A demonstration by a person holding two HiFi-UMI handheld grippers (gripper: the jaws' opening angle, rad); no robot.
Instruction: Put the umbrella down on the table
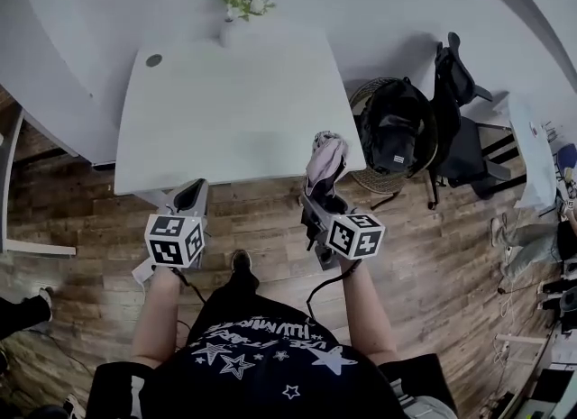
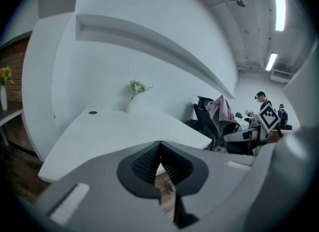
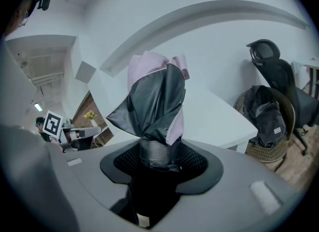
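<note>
A white table stands on wood-plank flooring against a pale curved wall; a vase of flowers sits at the table's far edge, and a wicker basket holding a dark bag stands just off its right side.

1. Right gripper: I have it clenched on the folded umbrella, with the jaws clamped around the dark wrapped section near its lower end. The pink-and-dark canopy points up and forward, and its tip overlaps the table's near right corner in the head view. The umbrella does not touch the table.
2. Left gripper: jaw tips together, nothing between them, just short of the table's near edge.

Step in hand, by my judgement: the carry toward the table; placement is not yet done. The next move calls for bringing the umbrella over bare tabletop, lowering it until it lies flat, then releasing the right jaws.
</note>
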